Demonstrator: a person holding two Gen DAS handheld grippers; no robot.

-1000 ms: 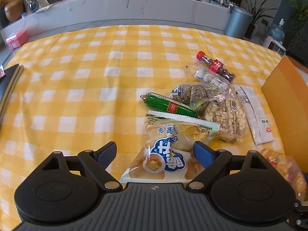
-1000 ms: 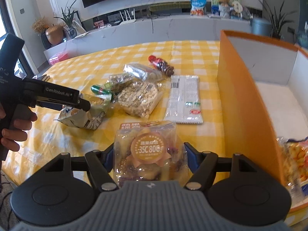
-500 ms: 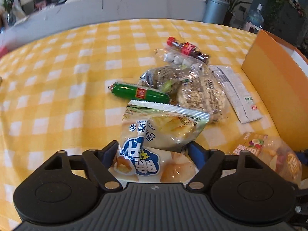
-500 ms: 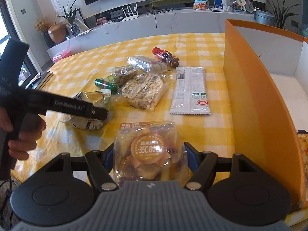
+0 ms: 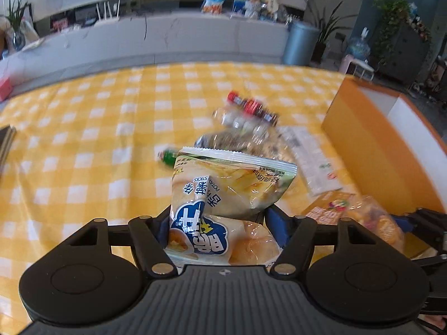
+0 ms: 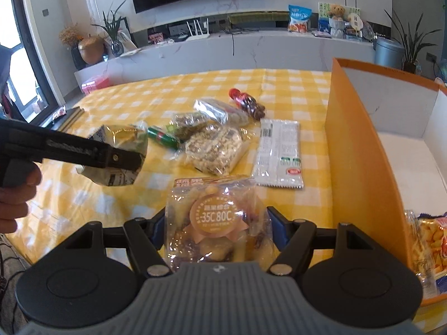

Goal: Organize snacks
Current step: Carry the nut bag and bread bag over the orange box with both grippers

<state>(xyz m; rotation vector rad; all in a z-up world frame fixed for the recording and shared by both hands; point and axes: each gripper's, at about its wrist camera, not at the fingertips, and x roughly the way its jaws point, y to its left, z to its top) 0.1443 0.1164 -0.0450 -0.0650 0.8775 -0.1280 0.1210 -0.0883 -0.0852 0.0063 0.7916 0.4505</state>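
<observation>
Crinkly foil potato-stick bag (image 5: pixel 229 192) pinched in left claw (image 5: pixel 216 227), lifted.

On the surface (image 6: pixel 117 203) the loose snacks cluster left of the box (image 6: pixel 360 150). The flat sachet (image 6: pixel 279 153) lies nearest the box wall, the nut bag (image 6: pixel 215 150) left of it, the small bottle (image 6: pixel 247 103) behind both.

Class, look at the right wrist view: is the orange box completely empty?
No: a snack bag already lies inside the orange box, at its near end.
</observation>
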